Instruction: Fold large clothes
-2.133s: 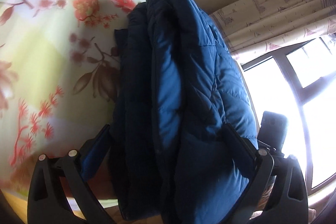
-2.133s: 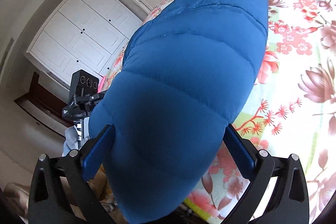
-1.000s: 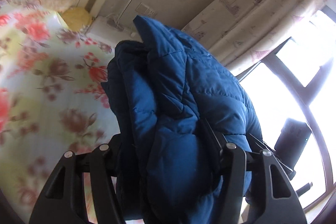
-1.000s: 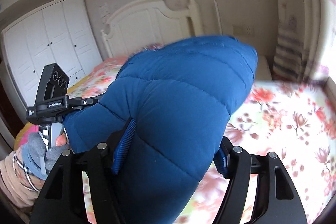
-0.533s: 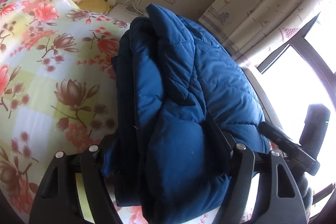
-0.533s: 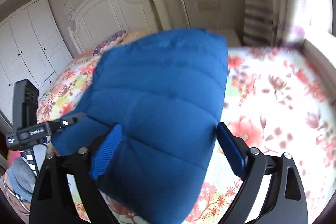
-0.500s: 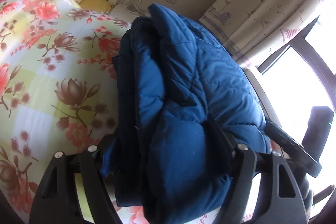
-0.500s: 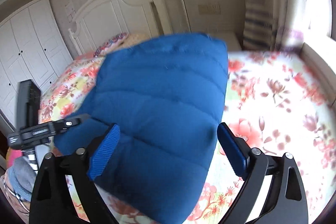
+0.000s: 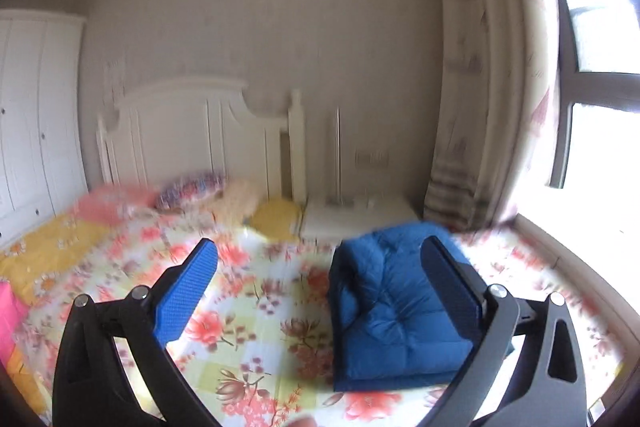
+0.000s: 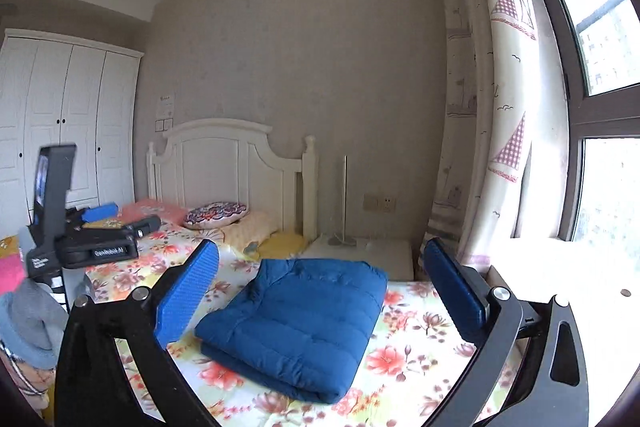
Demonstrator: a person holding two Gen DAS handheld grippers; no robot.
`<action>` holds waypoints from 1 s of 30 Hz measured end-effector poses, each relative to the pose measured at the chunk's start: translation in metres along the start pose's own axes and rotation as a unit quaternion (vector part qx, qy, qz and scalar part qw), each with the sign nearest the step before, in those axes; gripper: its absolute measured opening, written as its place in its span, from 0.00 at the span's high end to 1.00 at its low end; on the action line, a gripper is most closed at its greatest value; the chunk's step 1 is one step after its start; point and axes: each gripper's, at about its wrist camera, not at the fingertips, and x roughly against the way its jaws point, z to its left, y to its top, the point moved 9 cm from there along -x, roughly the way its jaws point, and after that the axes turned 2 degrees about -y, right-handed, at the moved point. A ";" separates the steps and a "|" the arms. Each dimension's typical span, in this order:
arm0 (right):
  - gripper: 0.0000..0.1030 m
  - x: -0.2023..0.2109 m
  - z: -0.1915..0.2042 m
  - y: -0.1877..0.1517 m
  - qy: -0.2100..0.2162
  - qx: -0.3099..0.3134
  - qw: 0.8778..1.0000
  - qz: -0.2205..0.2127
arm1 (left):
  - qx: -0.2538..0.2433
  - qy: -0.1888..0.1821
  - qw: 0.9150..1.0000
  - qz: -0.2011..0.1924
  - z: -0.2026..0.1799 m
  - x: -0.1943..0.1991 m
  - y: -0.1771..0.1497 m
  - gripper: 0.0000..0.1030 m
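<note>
Now the folded blue jacket (image 10: 296,323) lies flat on the floral bed (image 10: 416,351), released to rest there, both grippers — left (image 9: 320,303), right (image 10: 322,291) — having just opened wide, nothing between them.

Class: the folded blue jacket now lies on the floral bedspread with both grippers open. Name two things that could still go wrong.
1. The puffy blue jacket may spring open; its layers already gape at the near left corner.
2. The right gripper and the left gripper, both just opened and empty, could snag it if they dip.
</note>
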 end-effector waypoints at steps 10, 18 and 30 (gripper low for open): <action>0.04 -0.031 0.019 -0.117 -0.050 -0.060 0.989 0.126 | 0.008 -0.004 0.997 0.077 -0.030 0.019 -0.102 0.02; 0.04 -0.028 0.035 -0.118 -0.059 -0.039 0.989 0.131 | 0.009 0.017 0.997 0.079 -0.023 0.013 -0.107 0.02; 0.04 -0.020 0.042 -0.106 -0.056 -0.025 0.991 0.117 | -0.005 0.014 0.996 0.085 -0.030 0.013 -0.108 0.02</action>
